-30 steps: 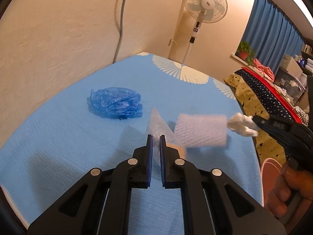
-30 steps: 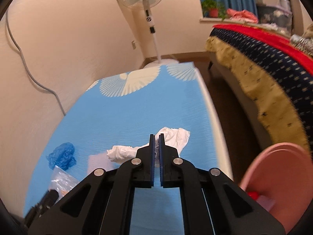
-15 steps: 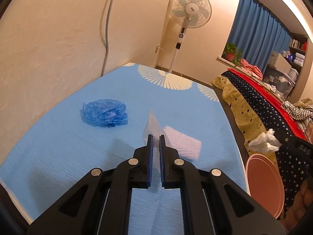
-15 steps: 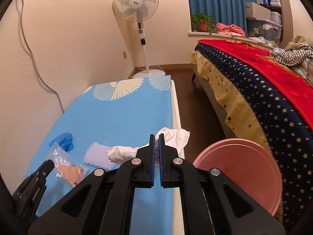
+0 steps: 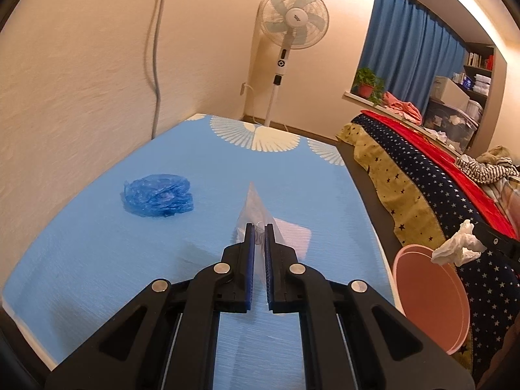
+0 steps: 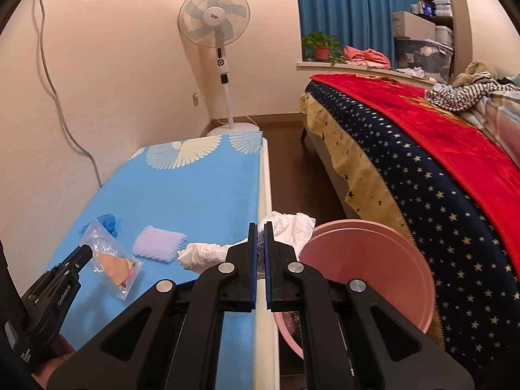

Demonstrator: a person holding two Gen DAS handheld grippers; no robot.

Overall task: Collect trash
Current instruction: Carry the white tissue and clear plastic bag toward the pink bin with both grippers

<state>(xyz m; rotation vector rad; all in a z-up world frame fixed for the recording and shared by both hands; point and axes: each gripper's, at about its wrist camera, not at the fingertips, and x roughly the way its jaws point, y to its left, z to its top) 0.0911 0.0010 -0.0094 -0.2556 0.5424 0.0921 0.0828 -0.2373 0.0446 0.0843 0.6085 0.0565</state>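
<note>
My left gripper (image 5: 259, 227) is shut on a clear plastic bag (image 5: 253, 209) with orange contents, held above the blue table (image 5: 97, 260); the bag also shows in the right wrist view (image 6: 112, 260). My right gripper (image 6: 259, 227) is shut on crumpled white tissue (image 6: 289, 224), held over the table's right edge beside the pink bin (image 6: 367, 273). The tissue (image 5: 458, 245) hangs above the bin (image 5: 429, 295) in the left wrist view. A crumpled blue plastic wrap (image 5: 157, 195) and a white foam pad (image 5: 292, 235) lie on the table.
A bed with a starry blue and red cover (image 6: 422, 162) stands right of the bin across a dark floor strip. A standing fan (image 6: 216, 22) is at the table's far end. The wall (image 5: 65, 65) runs along the table's left side.
Both grippers have risen and pulled back. The right gripper has carried the tissue rightwards from over the table to beside the pink bin. The left still holds the bag.
</note>
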